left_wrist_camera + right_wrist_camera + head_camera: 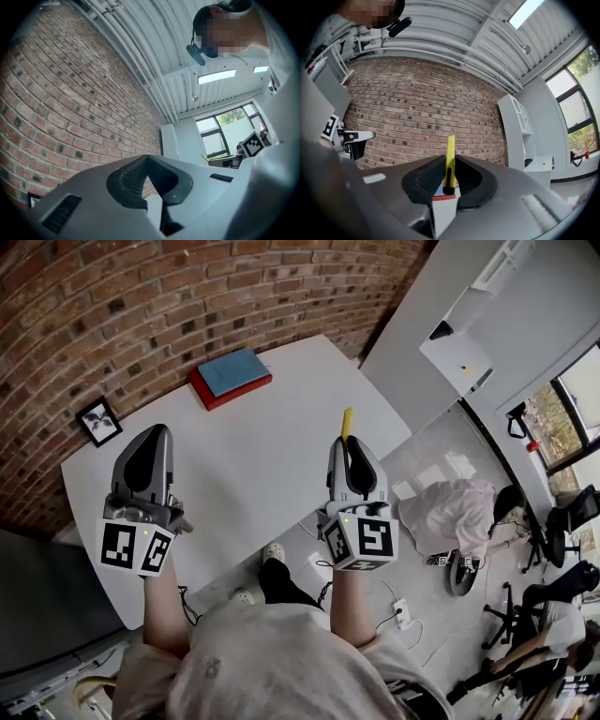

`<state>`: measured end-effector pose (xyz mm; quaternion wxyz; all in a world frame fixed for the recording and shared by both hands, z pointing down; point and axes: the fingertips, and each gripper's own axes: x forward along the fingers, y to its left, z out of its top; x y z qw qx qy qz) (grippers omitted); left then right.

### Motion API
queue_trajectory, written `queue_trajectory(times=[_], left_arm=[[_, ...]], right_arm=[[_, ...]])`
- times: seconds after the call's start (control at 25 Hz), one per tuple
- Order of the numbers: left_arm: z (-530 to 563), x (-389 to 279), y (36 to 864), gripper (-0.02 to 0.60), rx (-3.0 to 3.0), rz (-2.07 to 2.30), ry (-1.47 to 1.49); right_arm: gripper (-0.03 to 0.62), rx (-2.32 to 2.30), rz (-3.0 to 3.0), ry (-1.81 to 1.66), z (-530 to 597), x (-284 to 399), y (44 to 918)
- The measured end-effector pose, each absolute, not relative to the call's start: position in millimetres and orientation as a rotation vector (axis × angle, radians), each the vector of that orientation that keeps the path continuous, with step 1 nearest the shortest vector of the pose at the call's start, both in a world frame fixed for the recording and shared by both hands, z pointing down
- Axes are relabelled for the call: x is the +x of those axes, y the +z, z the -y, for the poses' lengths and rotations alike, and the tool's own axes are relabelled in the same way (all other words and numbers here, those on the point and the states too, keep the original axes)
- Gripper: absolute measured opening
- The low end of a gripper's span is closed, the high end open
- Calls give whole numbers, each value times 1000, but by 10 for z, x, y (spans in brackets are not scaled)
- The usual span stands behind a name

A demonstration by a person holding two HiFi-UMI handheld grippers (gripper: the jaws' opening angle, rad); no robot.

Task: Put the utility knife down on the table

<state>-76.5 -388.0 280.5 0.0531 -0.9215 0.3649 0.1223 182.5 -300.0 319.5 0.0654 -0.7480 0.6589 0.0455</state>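
Right gripper [350,452] was clamped on the knife [450,157], yellow end poking out past the jaws, over the table's [262,460] near right part. Left gripper [147,164] was pinched together, empty. We judged that a release this close to the edge could send the knife to the floor. The jaws hid the knife's lower end and blade, and its height above the table was unclear.

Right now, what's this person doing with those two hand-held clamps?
A person holds a gripper in each hand over a white table. The right gripper is clamped on a yellow utility knife, which sticks out past its jaws and has not yet been put down. The left gripper is shut with nothing in it.
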Motion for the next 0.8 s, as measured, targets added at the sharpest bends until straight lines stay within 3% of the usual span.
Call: queue_trajectory(times=[0.8], left_arm=[[4617,-203,2952,5,-2720,-1324,334]], right_arm=[[71,-2123,-2338,-109,4433,2306,3978]])
